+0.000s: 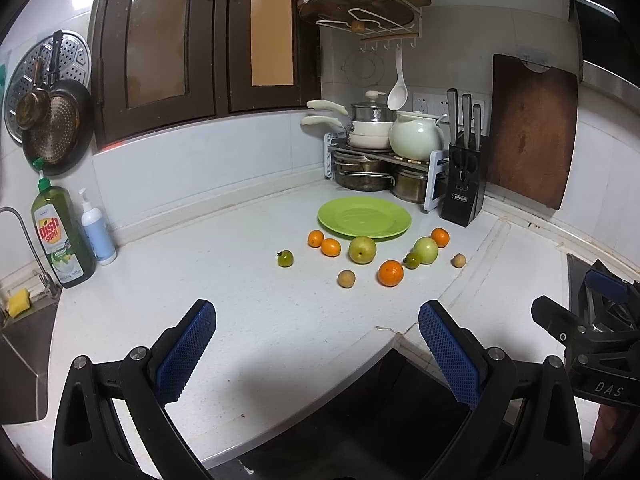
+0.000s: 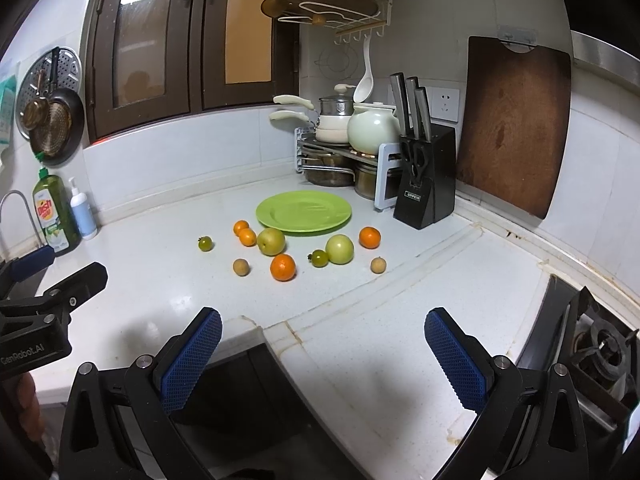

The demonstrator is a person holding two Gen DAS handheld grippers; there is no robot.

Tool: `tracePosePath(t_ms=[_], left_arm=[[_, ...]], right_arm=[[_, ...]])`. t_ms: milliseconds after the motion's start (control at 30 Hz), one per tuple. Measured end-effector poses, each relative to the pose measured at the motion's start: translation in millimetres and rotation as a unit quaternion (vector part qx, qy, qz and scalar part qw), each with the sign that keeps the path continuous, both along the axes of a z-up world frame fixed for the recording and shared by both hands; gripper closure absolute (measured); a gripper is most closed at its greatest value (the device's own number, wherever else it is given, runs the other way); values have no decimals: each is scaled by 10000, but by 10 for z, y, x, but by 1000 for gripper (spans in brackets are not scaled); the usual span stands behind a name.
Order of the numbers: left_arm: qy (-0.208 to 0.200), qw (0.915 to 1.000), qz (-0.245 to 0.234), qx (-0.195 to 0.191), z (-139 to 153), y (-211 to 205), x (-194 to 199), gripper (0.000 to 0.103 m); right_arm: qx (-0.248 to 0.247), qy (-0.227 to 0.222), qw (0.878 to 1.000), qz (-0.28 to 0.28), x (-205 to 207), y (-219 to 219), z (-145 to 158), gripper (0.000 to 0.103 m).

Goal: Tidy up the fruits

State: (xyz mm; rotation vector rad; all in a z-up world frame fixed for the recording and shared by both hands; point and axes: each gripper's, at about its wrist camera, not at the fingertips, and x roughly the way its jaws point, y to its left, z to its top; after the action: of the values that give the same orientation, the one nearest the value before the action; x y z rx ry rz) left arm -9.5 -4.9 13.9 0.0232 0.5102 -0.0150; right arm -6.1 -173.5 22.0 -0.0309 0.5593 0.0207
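Nothing sorted yet: the green plate [image 1: 364, 218] sits bare while every fruit, like the front orange [image 1: 390, 273], lies loose on the counter [image 1: 240, 300]. Left tool [image 1: 318, 354] and right tool [image 2: 322, 360] hang back, both gaping wide and holding nothing.

A white speckled worktop [image 1: 248, 304] bends around a kitchen corner under white tiled walls [image 2: 184, 160]. At ten o'clock, dark brown window frames [image 1: 160, 40] hold dim glass panes. A wooden cutting board [image 2: 516, 124] leans on the wall at two o'clock, beside a black knife block [image 2: 426, 184]. A pot rack [image 1: 384, 160] fills the corner at twelve. A gas stove [image 2: 592, 344] sits at four o'clock, a dish soap bottle [image 1: 60, 236] at nine.
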Motion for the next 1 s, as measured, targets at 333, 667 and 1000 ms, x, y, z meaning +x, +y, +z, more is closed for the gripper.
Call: tracePosePath(t_ms=[333, 667, 1000], left_arm=[[17, 10000, -10, -14, -7, 4, -10, 0], [181, 9997, -132, -63, -73, 44, 111, 0], [61, 9994, -295, 196, -106, 8, 354, 0]], right_arm=[[-5, 12, 10000, 9, 12, 15, -11, 1], [0, 115, 9999, 24, 94, 32, -71, 1], [108, 107, 9998, 93, 348, 22, -122, 1]])
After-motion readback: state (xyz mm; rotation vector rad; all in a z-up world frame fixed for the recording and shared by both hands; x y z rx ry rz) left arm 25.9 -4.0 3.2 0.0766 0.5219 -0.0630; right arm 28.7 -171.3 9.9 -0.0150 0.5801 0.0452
